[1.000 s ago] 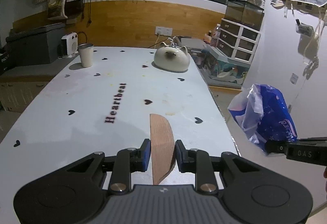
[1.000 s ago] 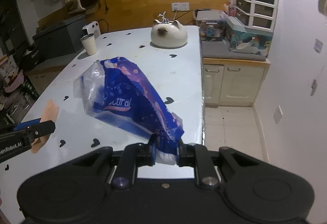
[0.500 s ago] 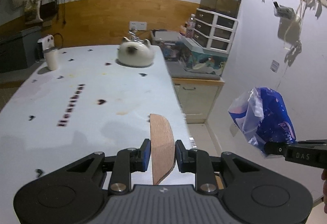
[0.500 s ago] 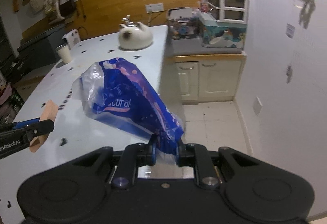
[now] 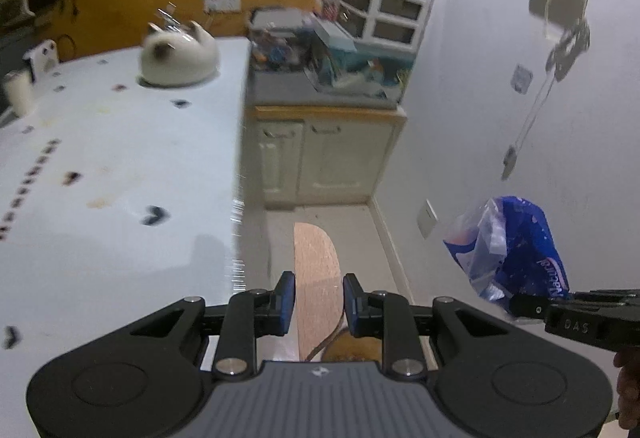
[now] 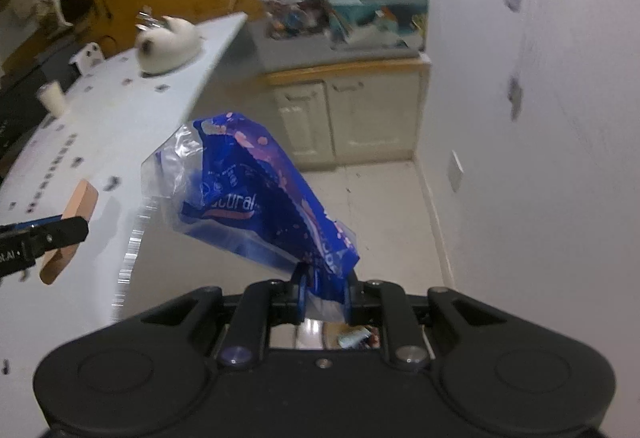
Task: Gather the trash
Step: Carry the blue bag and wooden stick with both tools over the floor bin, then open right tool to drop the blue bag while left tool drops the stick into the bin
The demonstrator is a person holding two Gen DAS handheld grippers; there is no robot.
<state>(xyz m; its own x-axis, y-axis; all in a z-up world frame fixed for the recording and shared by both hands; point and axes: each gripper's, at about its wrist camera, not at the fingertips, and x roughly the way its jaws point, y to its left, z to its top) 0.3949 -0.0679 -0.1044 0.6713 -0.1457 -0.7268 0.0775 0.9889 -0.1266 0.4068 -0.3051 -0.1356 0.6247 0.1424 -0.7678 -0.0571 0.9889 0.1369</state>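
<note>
My left gripper (image 5: pixel 319 298) is shut on a flat tan cork-like piece (image 5: pixel 316 270) with a rounded far end, held upright over the floor just past the table edge. My right gripper (image 6: pixel 323 296) is shut on the lower corner of a crumpled blue and clear plastic bag (image 6: pixel 256 198), which stands up from the jaws. The bag (image 5: pixel 508 246) also shows at the right of the left wrist view, with the right gripper (image 5: pixel 520 306) below it. At the left of the right wrist view the cork piece (image 6: pixel 70 226) sits in the left gripper (image 6: pixel 60 234).
A white table (image 5: pixel 100 142) with black heart marks lies to the left, bearing a white cat-shaped pot (image 5: pixel 178 56) and a cup (image 5: pixel 18 92). Cream cabinets (image 5: pixel 320 158) with a cluttered top stand ahead. A white wall (image 6: pixel 540 158) runs along the right. Pale floor (image 6: pixel 380 206) lies between.
Both grippers have swung rightward off the table, so the table has slid left and floor and cabinets now lie ahead. The cork piece and the bag stay gripped.
</note>
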